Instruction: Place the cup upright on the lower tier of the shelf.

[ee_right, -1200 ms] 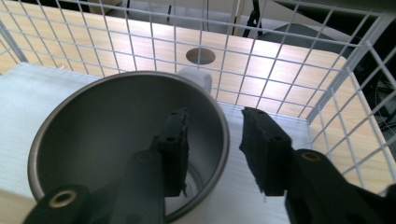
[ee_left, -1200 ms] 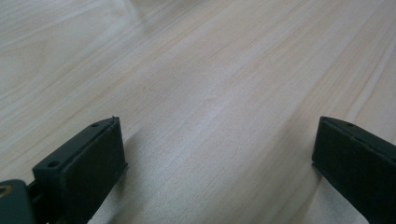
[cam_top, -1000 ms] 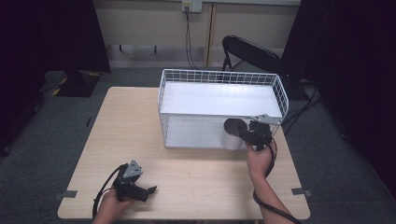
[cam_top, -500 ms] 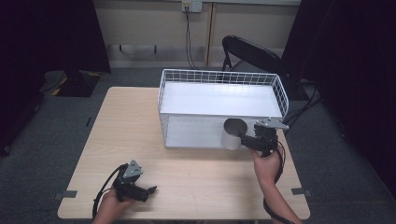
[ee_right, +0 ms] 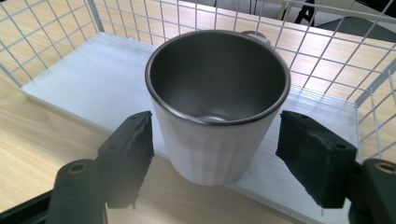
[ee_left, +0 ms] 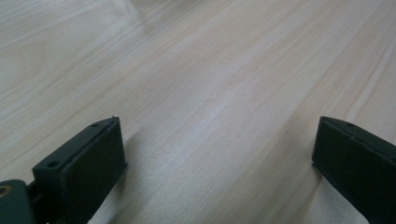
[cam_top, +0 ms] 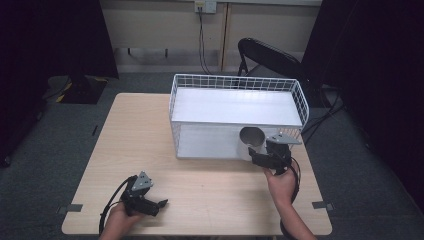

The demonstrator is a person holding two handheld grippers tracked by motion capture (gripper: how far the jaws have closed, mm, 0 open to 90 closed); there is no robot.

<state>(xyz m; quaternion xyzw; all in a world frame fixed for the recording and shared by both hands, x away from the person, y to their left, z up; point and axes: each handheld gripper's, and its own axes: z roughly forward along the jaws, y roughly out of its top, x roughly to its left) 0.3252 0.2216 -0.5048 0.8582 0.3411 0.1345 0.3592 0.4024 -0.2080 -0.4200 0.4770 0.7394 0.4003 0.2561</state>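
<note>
Lower left of the high view: the left gripper (cam_top: 159,204) rests low over the table (cam_top: 215,200), jaws spread wide with bare wood between them in its own view.

Lower right: the right gripper (ee_right: 212,154) stands wide open, one jaw on each side of the mug (ee_right: 217,100), neither touching. The mug stands upright at the near open edge of the wire basket (ee_right: 327,51), part of its base seemingly past the floor's lip.

Risk: a nudge from either jaw could tip the mug off that edge.
</note>
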